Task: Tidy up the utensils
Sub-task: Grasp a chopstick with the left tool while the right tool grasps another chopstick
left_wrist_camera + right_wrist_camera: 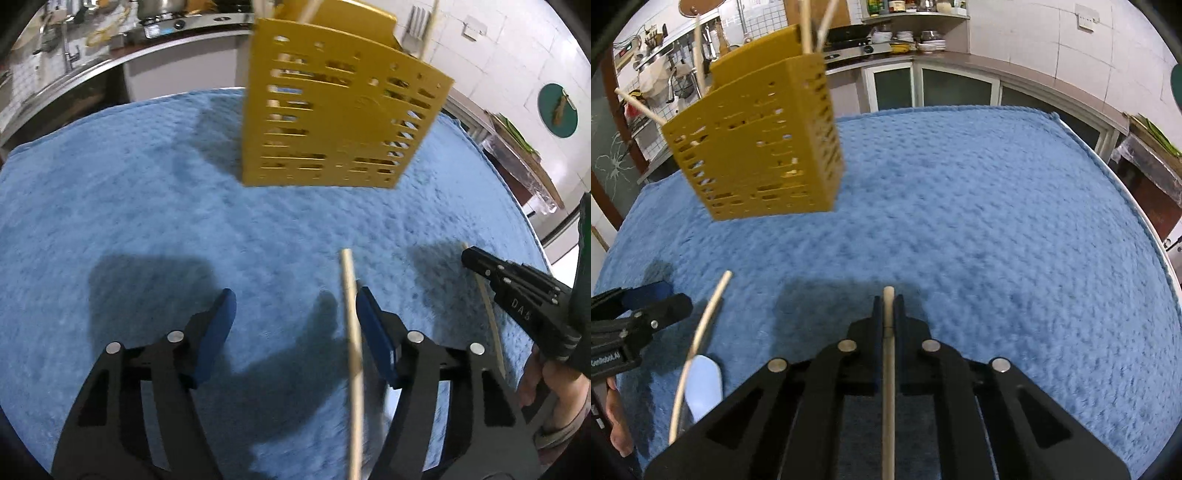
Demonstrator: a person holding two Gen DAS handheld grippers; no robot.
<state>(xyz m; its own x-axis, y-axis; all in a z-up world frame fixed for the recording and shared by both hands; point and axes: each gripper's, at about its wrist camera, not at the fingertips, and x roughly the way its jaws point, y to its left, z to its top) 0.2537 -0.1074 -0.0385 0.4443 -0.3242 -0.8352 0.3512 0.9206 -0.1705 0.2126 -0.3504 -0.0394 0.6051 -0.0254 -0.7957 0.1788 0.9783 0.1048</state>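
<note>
Right claw [888, 301] pinches chopstick [888, 369], angled downward.

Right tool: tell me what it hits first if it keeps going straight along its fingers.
Most likely the blue towel. The right tool, shut on a wooden stick, points down at bare cloth; the yellow utensil holder stands off to its left.
</note>
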